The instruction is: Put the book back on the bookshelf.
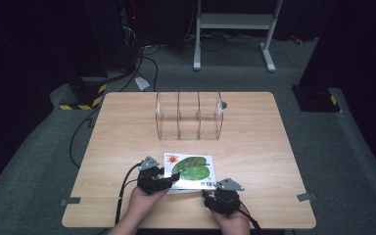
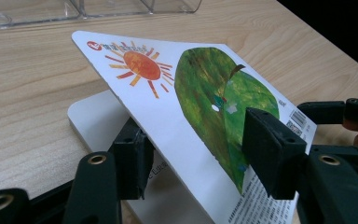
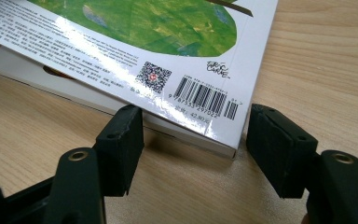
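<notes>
Book (image 1: 190,171) cover up, one picture book lies near the front edge of the wooden counter (image 1: 254,142), between the person's two hands. Its white cover carries one orange sun (image 2: 141,65) at one corner and one large green leaf (image 2: 216,100) across the middle; a barcode (image 3: 205,98) and a QR code (image 3: 153,77) sit near the corner closest to the right tool. In the left gripper view the cover is lifted at an angle, away from the white pages (image 2: 93,121) lying flat beneath it. The left tool (image 2: 200,147) has that raised cover between its two black jaws, one jaw under it and one above it on the leaf, so it appears closed on the cover. The right tool (image 3: 193,149) rests low at the book's near corner with its jaws spread wide, one on each side of the corner and neither touching it; it holds nothing. One clear plastic organiser (image 1: 189,116) stands farther back at the counter's middle, well apart from the book, with three upright compartments side by side. In the high view both hands (image 1: 144,203) come in from the bottom edge, each gripping one tool, and a black cable (image 1: 122,191) trails from the left one. Beyond the counter, one white metal stand (image 1: 235,29) rests on the grey floor.
</notes>
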Tool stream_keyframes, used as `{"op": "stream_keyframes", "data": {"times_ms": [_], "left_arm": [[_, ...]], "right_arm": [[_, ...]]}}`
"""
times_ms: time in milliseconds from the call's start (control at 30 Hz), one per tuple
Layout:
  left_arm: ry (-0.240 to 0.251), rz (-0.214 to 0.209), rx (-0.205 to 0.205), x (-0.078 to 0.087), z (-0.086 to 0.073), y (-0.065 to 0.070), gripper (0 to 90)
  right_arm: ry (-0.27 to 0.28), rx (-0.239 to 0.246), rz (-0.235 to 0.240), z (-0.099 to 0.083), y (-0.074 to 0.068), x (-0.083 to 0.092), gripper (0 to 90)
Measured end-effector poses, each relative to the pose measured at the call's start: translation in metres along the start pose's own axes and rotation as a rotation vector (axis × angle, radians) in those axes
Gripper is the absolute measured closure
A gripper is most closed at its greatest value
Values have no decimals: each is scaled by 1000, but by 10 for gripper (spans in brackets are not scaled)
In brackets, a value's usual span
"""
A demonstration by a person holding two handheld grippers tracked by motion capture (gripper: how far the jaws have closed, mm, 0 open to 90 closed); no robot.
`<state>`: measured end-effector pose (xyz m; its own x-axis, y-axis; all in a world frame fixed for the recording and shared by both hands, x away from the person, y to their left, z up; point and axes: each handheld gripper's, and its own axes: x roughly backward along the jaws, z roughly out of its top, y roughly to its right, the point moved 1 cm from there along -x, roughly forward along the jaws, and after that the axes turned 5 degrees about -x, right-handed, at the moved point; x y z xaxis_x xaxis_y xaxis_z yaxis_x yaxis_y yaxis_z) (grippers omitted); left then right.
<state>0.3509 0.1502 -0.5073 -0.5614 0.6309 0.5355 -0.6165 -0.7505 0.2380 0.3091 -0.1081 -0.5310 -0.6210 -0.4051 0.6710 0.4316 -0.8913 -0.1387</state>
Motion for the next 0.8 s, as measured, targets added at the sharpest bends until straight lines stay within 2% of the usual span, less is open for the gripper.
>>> {"op": "stream_keyframes", "data": {"times_ms": [33,133,333,467,533,567,800], "left_arm": [[-3,6,-23,1,0,0,443],[-4,6,-38,4,1,0,485],[-40,-8,-36,4,-1,-4,535],[-57,-4,-62,3,-2,-5,545],[-58,1,-69,3,-2,-4,551],[-62,8,-87,3,-3,-4,559],[-56,12,-111,2,-3,-4,607]], "right_arm": [[0,7,-7,0,-1,0,363],[0,19,-15,0,-1,0,362],[-6,39,-13,-1,-3,1,342],[2,42,5,-2,-3,3,338],[17,41,15,-3,-2,6,342],[22,38,22,-3,-1,7,342],[40,10,37,-4,2,10,341]]}}
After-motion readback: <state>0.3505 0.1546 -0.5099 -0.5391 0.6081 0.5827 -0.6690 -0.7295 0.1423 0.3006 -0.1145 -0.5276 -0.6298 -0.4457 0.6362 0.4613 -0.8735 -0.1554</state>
